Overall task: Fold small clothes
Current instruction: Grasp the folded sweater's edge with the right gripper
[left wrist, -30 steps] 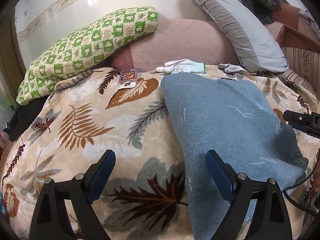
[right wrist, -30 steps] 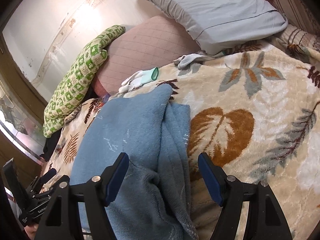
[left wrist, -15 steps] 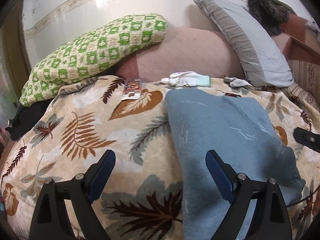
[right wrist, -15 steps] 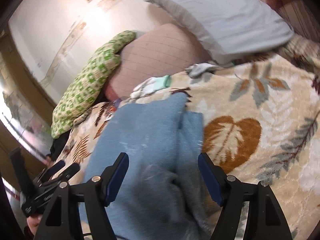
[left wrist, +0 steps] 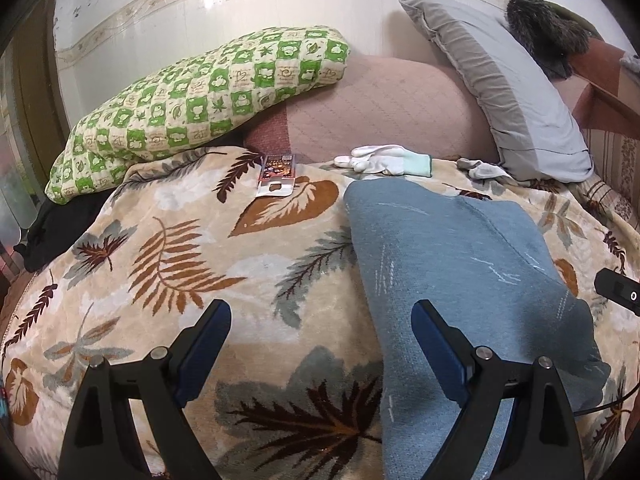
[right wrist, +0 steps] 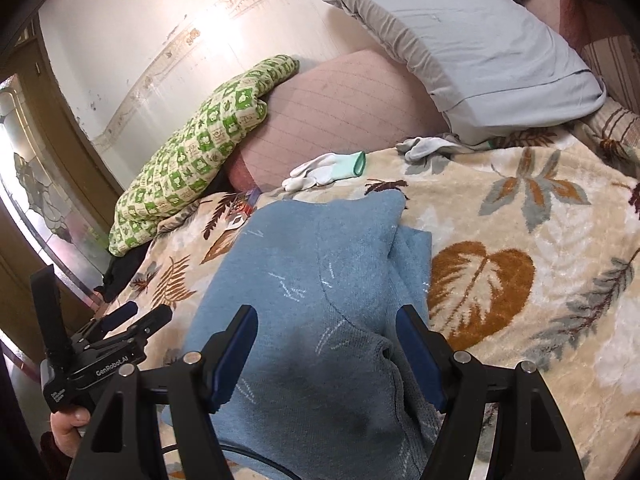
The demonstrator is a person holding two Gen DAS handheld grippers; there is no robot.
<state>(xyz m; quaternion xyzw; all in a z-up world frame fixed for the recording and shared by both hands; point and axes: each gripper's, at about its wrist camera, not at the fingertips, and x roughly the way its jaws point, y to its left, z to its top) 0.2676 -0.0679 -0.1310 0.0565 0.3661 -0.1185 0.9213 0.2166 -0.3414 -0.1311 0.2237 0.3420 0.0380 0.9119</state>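
Note:
A blue knit garment (left wrist: 460,264) lies folded lengthwise on the leaf-patterned blanket (left wrist: 180,248). My left gripper (left wrist: 322,350) is open and empty above the blanket; its right finger hangs over the garment's left edge. My right gripper (right wrist: 326,350) is open and empty above the near end of the garment (right wrist: 304,300). The left gripper also shows in the right wrist view (right wrist: 132,318), beside the garment's left side. The right gripper's tip shows at the right edge of the left wrist view (left wrist: 618,290).
A white glove (left wrist: 384,159), a grey glove (left wrist: 482,168) and a small printed packet (left wrist: 276,174) lie at the far edge of the blanket. Behind them are a green checked pillow (left wrist: 192,108), a pink cushion (left wrist: 380,104) and a grey pillow (left wrist: 508,84) against the wall.
Both grippers have drawn back and up from the garment, staying open. The garment lies as before.

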